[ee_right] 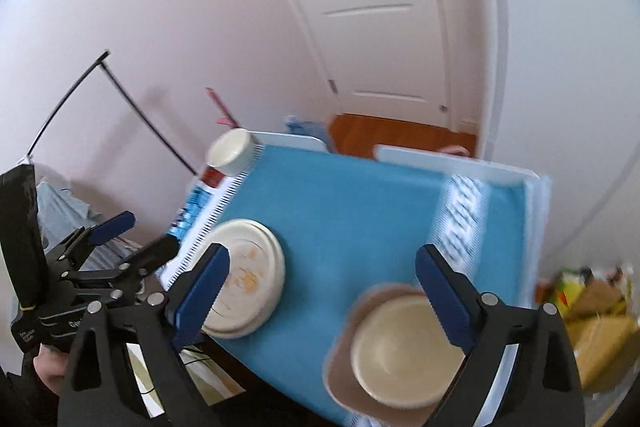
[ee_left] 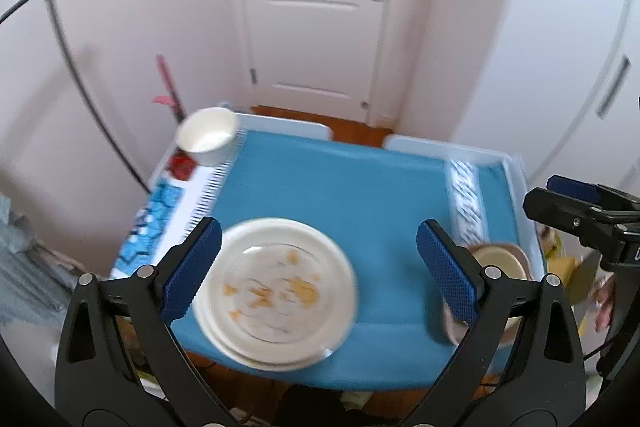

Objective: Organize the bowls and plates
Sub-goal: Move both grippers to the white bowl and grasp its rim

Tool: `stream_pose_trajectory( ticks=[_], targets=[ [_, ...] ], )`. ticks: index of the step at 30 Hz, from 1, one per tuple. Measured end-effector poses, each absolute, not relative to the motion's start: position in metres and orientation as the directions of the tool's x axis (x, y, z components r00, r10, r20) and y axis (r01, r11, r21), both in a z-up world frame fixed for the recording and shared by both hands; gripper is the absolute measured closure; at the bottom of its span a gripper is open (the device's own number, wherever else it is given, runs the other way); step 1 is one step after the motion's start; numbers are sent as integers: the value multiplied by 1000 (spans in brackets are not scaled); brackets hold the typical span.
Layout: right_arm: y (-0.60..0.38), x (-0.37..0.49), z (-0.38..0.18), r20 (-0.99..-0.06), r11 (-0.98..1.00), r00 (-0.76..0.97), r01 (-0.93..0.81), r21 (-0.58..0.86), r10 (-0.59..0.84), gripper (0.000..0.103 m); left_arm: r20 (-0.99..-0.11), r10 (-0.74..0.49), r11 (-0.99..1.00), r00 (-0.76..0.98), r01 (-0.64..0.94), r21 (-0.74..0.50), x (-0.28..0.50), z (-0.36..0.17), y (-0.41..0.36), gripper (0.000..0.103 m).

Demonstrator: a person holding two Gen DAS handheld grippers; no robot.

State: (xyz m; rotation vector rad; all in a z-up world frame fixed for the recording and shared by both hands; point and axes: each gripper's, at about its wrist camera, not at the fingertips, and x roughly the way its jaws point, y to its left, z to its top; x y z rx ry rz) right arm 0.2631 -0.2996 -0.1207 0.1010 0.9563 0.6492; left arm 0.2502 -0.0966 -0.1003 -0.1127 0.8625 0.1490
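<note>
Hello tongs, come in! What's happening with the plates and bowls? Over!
Both tongs open, holding nothing. Stacked plates under left tongs; bowl under right tongs. Nothing blocking.

Bare blue mat point(ee_left: 340, 187) between stacked plates point(ee_left: 276, 291) and bowl point(ee_right: 404, 343).

Soft, even, bright daylight without harsh shadows; both fisheye views are motion-blurred, bowed and dark-vignetted at the edges.

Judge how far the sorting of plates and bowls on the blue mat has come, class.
Possibly done: the stained plate seems to sit on another plate, and a cream bowl sits in a tan dish. In hand: nothing; the left claw and right claw are open above the table. Left: the white bowl stands alone at the far left corner.
</note>
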Motion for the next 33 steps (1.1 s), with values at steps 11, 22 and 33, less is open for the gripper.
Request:
stream_pose_trajectory(
  ticks=[11,22,33],
  targets=[
    [-154,341,-117,-736,723,336,-626,293,588,9,-777,110,889,620,-410,-201,299,-112,65,5],
    [-1,441,-205,-848,738,165,-592,322,503,10,-869,-56,815,491,-481,-324,394,-225,167,32],
    [55,483,-294,-891,748,3,-544,380,455,44,-891,-166,787,423,-488,-378,446,-300,199,65]
  ],
)
